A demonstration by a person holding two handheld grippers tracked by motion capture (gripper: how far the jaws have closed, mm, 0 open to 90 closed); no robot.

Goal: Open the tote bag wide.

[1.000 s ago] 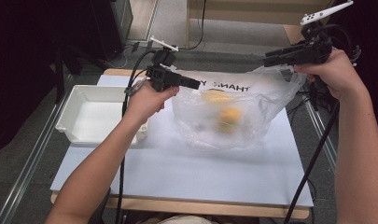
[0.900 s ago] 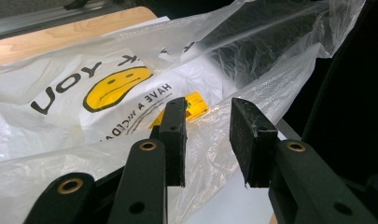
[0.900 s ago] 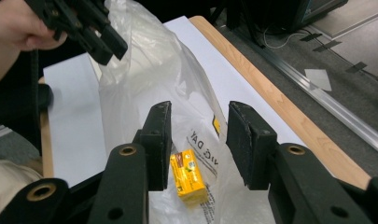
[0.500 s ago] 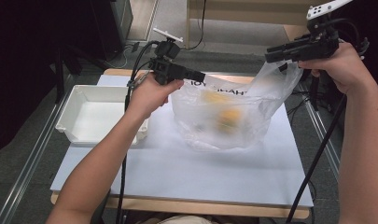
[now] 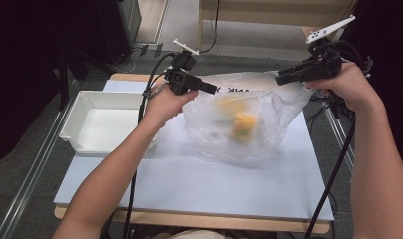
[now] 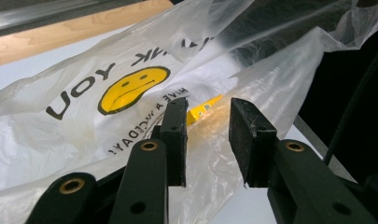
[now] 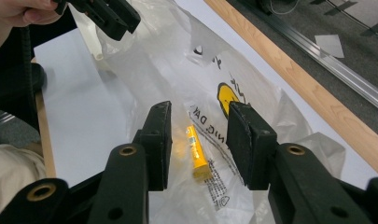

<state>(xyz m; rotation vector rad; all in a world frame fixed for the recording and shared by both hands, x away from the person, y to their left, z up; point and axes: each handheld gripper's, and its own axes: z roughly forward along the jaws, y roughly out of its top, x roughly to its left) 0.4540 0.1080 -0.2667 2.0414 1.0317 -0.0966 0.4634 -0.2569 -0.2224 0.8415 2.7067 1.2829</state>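
Observation:
A clear plastic bag (image 5: 268, 142) printed with a yellow smiley hangs over the white table between my two grippers. Something yellow (image 5: 244, 124) lies blurred inside it. My left gripper (image 5: 213, 90) is at the bag's upper left corner and my right gripper (image 5: 279, 78) at its upper right. In the left gripper view the jaws (image 6: 207, 105) stand apart with bag film (image 6: 84, 116) and a yellow tube (image 6: 203, 111) beyond them. The right gripper (image 7: 199, 109) looks down on the tube (image 7: 196, 154) through the bag (image 7: 168, 70). Both pairs of jaws have just been opening slightly. How the film hangs on them I cannot tell.
A white tray (image 5: 72, 117) stands empty at the table's left edge, beside the left forearm. The white tabletop (image 5: 189, 184) stretches toward the person in front of the bag. Black cables trail from both grippers. The left gripper (image 7: 116, 21) shows at the top of the right gripper view.
Both grippers rose with the bag's top edge, then came down again. The right gripper is now lower than a second ago, and the bag sags wider.

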